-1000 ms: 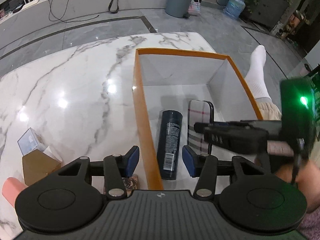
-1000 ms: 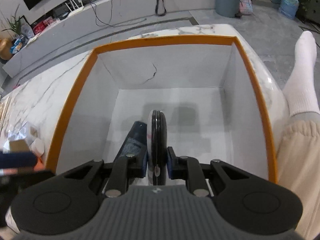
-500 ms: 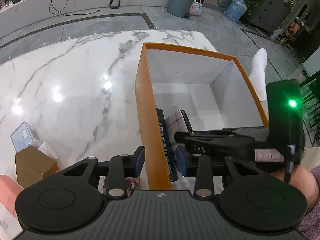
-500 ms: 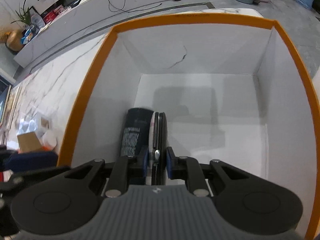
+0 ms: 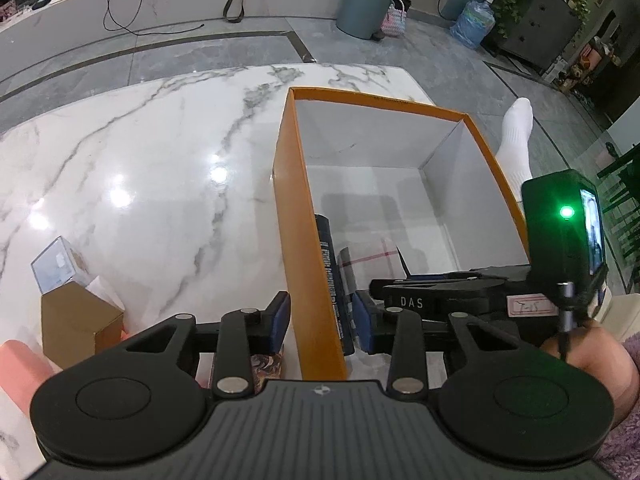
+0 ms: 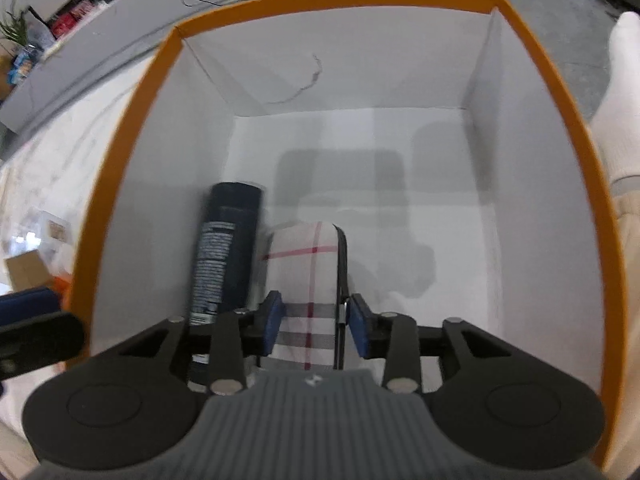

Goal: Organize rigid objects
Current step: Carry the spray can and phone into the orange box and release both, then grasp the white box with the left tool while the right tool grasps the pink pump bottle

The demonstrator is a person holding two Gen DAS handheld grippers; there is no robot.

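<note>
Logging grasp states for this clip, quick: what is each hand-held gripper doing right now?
Left hand-held gripper: open, straddling the orange box wall, gripping nothing.
Right hand-held gripper: open, the plaid case lying loose between its fingers.

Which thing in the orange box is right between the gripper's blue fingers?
The plaid phone case, white with red stripes, between the right gripper; the dark can lies left.

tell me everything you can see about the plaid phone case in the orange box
The white plaid phone case, crossed by red and grey stripes with a black edge, lies flat on the white floor of the orange-rimmed cardboard box, beside the dark blue spray can. The open right gripper straddles its near end, pads apart from it.
</note>
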